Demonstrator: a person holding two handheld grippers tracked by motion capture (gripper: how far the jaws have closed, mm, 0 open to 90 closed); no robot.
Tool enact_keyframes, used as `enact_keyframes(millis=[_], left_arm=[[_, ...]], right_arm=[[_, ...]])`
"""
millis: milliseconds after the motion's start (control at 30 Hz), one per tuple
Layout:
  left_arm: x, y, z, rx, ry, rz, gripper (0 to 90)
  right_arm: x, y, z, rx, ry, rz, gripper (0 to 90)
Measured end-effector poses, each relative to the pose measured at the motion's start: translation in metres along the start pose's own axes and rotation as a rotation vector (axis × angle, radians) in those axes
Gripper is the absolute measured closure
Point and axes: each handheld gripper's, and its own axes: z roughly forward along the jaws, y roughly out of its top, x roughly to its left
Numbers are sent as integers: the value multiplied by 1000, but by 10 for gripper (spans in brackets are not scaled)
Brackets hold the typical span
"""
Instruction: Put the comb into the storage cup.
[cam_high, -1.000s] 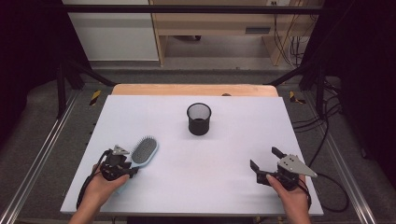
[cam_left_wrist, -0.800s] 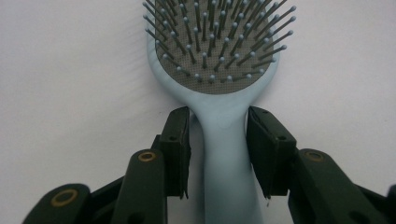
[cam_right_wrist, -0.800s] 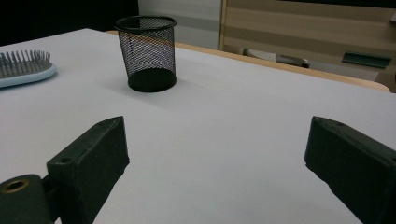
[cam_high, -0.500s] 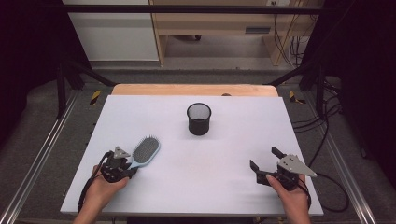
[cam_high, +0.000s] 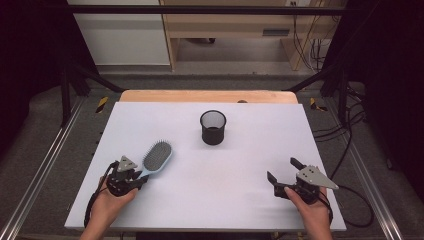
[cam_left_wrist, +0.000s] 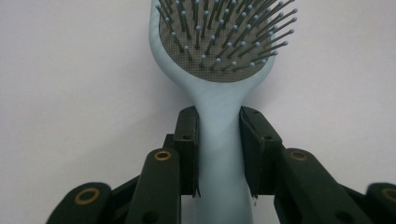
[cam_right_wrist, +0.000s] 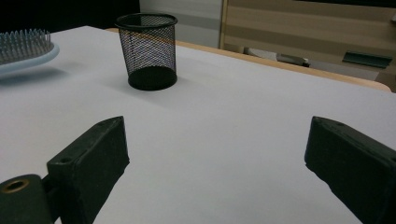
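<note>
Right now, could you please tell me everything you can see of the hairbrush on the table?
The hairbrush is pale blue and looks like smooth plastic. It has an oval head with a grey pad full of thin dark bristles tipped with small balls, and a slim handle. It lies bristles up near the front left corner of the white table, head pointing away from the person and slightly right. The left tongs have just closed on its handle below the head, a pad pressing each side. Nothing else touches it.
</note>
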Motion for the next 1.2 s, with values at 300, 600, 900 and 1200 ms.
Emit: enact_keyframes(millis=[300,600,900,1200], left_arm=[[-3,16,9,-145,1,-25,692],[-4,15,2,-223,13,-13,692],[-16,11,0,-248,31,34,692],[-28,12,0,-265,7,31,693]], right_arm=[[4,0,3,7,11,-16,62],[9,1,6,5,21,-17,62],[8,2,3,-8,22,12,58],[9,2,3,-20,30,31,57]])
